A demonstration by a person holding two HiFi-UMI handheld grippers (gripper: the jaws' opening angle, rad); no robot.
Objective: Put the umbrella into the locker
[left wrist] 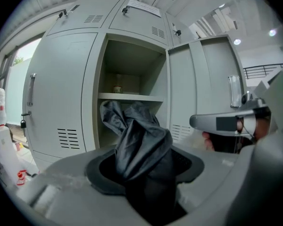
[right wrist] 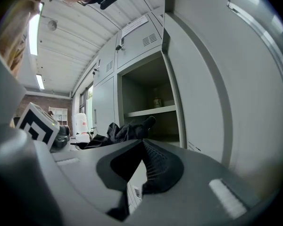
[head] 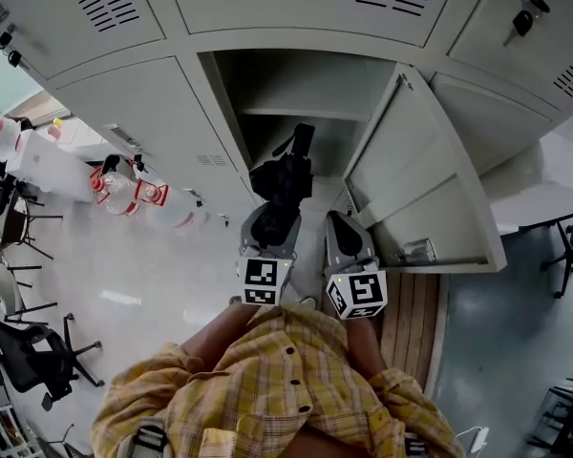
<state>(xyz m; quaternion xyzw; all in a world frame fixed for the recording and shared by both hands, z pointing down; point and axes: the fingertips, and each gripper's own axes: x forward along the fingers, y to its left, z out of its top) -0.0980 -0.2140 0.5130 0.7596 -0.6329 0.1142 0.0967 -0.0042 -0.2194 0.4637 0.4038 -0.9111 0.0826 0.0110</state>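
A folded black umbrella [head: 282, 184] sticks forward out of my left gripper [head: 267, 241], which is shut on its crumpled fabric [left wrist: 141, 145]. Its handle end [head: 301, 141] points into the open locker [head: 286, 93], just below the inner shelf [left wrist: 129, 97]. In the left gripper view the umbrella fills the space between the jaws of the left gripper [left wrist: 144, 173]. My right gripper [head: 350, 246] is beside it, close to the open locker door [head: 420, 170]. The right gripper [right wrist: 144, 142] has its pads meeting at the tips with nothing between them. In the right gripper view the umbrella [right wrist: 125, 130] lies to the left.
A small jar [left wrist: 117, 89] stands on the locker's shelf. Closed locker doors [head: 167, 132] flank the opening, some with keys [head: 525, 17]. Red-and-white bottles [head: 124, 194] and black chairs [head: 29, 351] are at the left. A wooden board [head: 415, 322] lies on the floor under the door.
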